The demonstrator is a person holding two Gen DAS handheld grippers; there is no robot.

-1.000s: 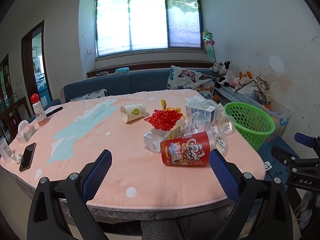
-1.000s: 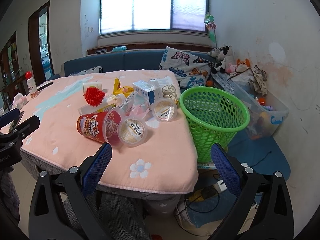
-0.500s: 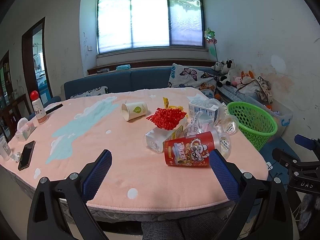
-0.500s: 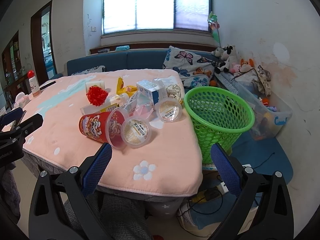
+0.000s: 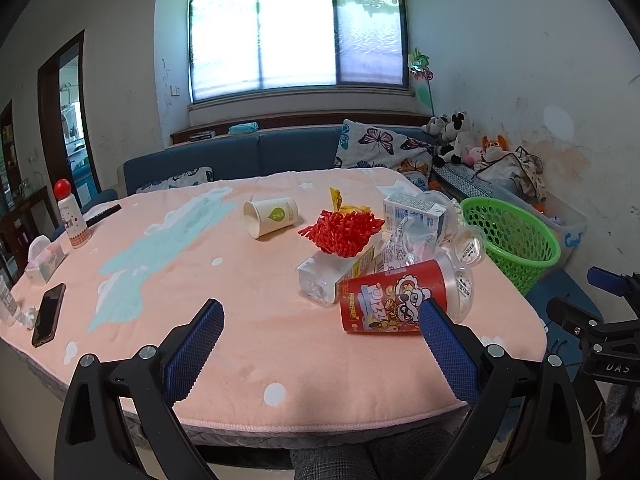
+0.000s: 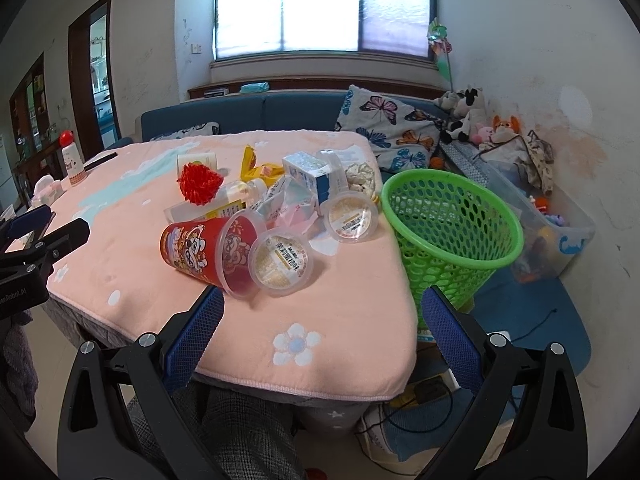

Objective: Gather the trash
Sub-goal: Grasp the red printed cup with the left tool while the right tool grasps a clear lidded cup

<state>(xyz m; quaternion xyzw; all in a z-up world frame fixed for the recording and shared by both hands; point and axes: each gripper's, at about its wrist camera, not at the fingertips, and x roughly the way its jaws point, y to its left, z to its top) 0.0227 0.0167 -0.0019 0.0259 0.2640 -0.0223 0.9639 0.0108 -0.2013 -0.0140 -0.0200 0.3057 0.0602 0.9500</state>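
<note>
A: What is seen of the claws?

B: Two claws are held over the near edge of a table (image 5: 248, 344) covered in a pink cloth; the left claw (image 5: 320, 338) is spread wide with nothing between its blue pads (image 5: 192, 350); the right claw (image 6: 322, 326) is likewise held apart and empty.

A: Where is the trash?

B: A heap is seen ahead of both claws; a red cup (image 5: 394, 298) lies on its side just ahead of the left claw's right pad, its mouth turned to the right; in the right view the same red cup (image 6: 210, 250) lies ahead and left of centre, with a clear lidded tub (image 6: 280, 262) touching its rim; a second tub (image 6: 350, 218) lies further ahead; behind the cup a clear bottle (image 5: 334, 274) lies flat, with a red mesh (image 5: 340, 232) resting on it; a milk carton (image 5: 414, 212) and crumpled clear wrap (image 5: 404, 246) are seen beyond, to the right; a paper cup (image 5: 270, 216) lies on its side further off, apart from the heap.

A: And the bin?

B: A green basket (image 6: 452, 236) is stood on the floor, just beside the table's right edge, ahead and right of the right claw; it is seen far right of the left claw too; a phone (image 5: 48, 314) lies far left of the left claw.
</note>
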